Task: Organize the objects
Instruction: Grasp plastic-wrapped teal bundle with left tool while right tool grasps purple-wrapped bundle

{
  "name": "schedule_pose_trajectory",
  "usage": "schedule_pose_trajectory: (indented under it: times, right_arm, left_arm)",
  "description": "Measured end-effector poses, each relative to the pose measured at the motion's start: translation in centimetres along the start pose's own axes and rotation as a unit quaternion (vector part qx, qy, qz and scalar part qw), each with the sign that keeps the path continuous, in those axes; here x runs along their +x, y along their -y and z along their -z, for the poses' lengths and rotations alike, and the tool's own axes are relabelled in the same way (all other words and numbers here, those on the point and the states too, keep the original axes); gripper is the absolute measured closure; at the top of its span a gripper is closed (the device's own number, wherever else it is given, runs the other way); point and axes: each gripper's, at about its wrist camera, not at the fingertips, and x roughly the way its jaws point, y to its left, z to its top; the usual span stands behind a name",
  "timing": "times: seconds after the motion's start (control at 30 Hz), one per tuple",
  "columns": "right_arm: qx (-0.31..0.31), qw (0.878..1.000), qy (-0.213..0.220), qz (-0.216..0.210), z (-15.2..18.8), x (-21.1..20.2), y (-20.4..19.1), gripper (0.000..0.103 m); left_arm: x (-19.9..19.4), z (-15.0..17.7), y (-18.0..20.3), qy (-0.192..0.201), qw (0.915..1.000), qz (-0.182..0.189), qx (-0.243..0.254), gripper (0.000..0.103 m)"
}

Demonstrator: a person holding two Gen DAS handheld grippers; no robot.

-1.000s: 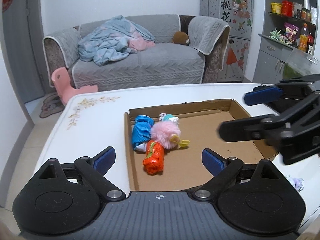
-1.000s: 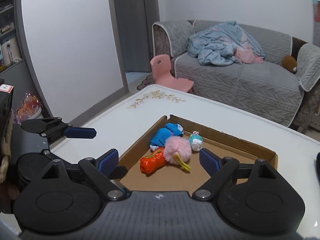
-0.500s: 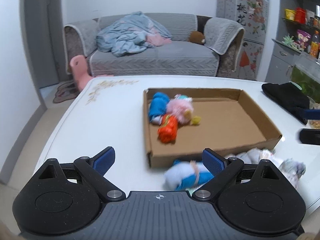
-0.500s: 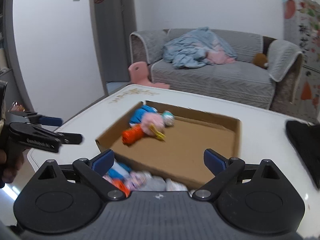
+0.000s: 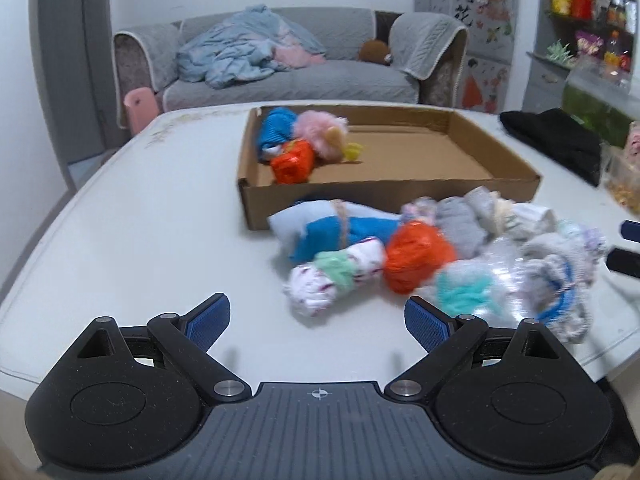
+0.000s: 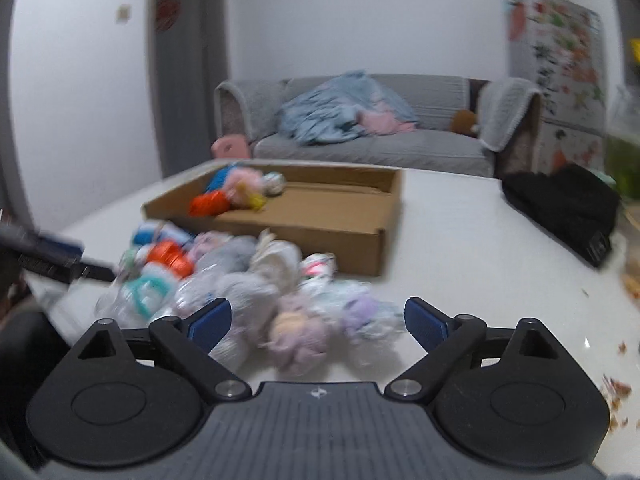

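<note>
- So there's a heap of small rolled-up socks and cloth bundles (image 5: 440, 256) sitting on the white table (image 5: 140, 240), straight ahead of both grippers and on the near side of the box. Colours all over the place: white, grey, lilac, teal, plus a few in crinkly clear wrap.
- Closest to the left gripper (image 5: 318, 318) is a white printed roll with a mint-green band (image 5: 336, 278), lying just past its fingertips. Beyond that, a light-blue and bright-blue roll tied with a tan band (image 5: 336, 230), and an orange bundle (image 5: 416, 258) off to the gripper's right.
- Left gripper's blue pads are standing wide apart, nothing between them.
- Right gripper (image 6: 318, 320) is hanging over the near end of the heap, with a pale lilac and peach bundle (image 6: 298, 330) sitting between its fingers. Its jaws have just been closing a bit but are spread wide, pads not pressing on anything.
- The shallow brown cardboard tray (image 5: 400, 196) is lying farther ahead, holding a blue roll (image 5: 276, 128), a fluffy pink plush (image 5: 324, 134) and an orange packet (image 5: 292, 164), all bunched in its far-left corner; the rest is bare cardboard.
- Black folded cloth (image 6: 564, 204) is lying ahead-right on the table.
- Everything's motion-blurred; no readable writing on the bundles.
</note>
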Motion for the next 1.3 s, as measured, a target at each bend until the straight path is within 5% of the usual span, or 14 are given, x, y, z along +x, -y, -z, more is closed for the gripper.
schedule_pose_trajectory:
  times: [0.17,0.3,0.5,0.67,0.8,0.9,1.03,1.3]
  right_arm:
    - [0.006,1.000,-0.007,0.011,-0.9,1.0,2.4,0.011]
    - [0.000,0.999,-0.036,0.012,-1.0,3.0,3.3,0.029]
    - [-0.011,0.998,-0.056,-0.022,0.1,3.6,3.0,0.043]
    - [0.000,0.997,-0.066,-0.049,0.4,3.7,3.7,0.044]
    - [0.014,0.995,-0.072,-0.068,0.2,3.7,3.9,0.059]
    - [0.030,0.993,-0.076,-0.090,0.1,3.7,4.1,0.070]
    - [0.048,0.992,-0.072,-0.096,0.1,3.2,4.4,0.072]
    - [0.093,0.991,-0.055,-0.082,0.4,1.6,6.6,0.072]
  left_arm:
    - [-0.2,0.3,1.8,-0.001,0.9988,0.049,0.004,0.007]
    - [0.7,0.0,3.7,-0.005,0.9982,0.057,0.014,0.002]
    - [1.0,0.2,5.6,-0.015,0.9965,0.073,0.038,0.003]
    - [2.0,0.3,6.4,-0.031,0.9953,0.082,0.042,0.006]
    - [2.6,0.4,6.2,-0.039,0.9935,0.106,0.017,0.009]
    - [2.5,0.5,6.1,-0.039,0.9905,0.132,0.009,0.022]
    - [2.7,0.8,4.9,-0.048,0.9805,0.188,-0.031,0.047]
    - [2.6,1.1,4.0,-0.049,0.9804,0.186,-0.042,0.059]
